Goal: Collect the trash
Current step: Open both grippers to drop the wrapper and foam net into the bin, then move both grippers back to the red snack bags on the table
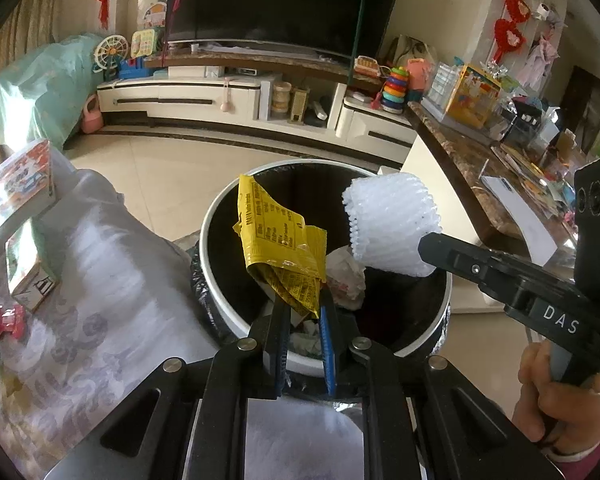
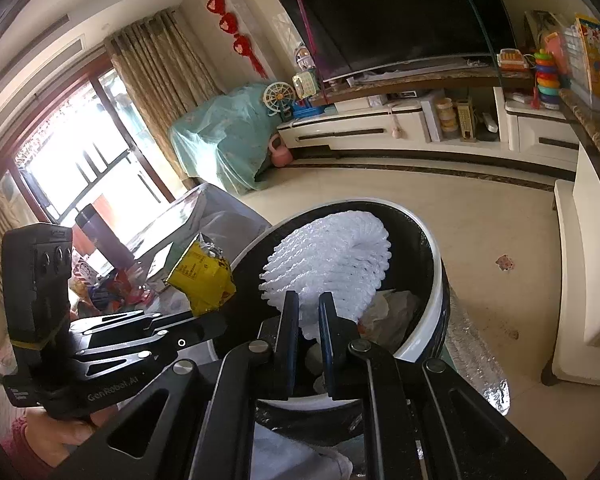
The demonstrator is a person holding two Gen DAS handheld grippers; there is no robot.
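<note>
A round white trash bin (image 1: pixel 220 300) with a black liner stands on the floor; crumpled paper (image 1: pixel 346 276) lies inside. My left gripper (image 1: pixel 303 300) is shut on a yellow printed wrapper (image 1: pixel 284 240) and holds it over the bin's opening. My right gripper (image 2: pixel 309 300) is shut on a white foam fruit net (image 2: pixel 332 264) and holds it over the same bin (image 2: pixel 432 320). The right gripper also shows in the left wrist view (image 1: pixel 424 246), with the foam net (image 1: pixel 392 224). The left gripper with the yellow wrapper (image 2: pixel 202 276) shows in the right wrist view.
A cloth-covered table (image 1: pixel 100 300) with boxes and a red toy is left of the bin. A marble counter (image 1: pixel 480 168) piled with clutter is at the right. A TV cabinet (image 1: pixel 240 96) and a large TV stand across the tiled floor. A silver mat (image 2: pixel 472 360) lies beside the bin.
</note>
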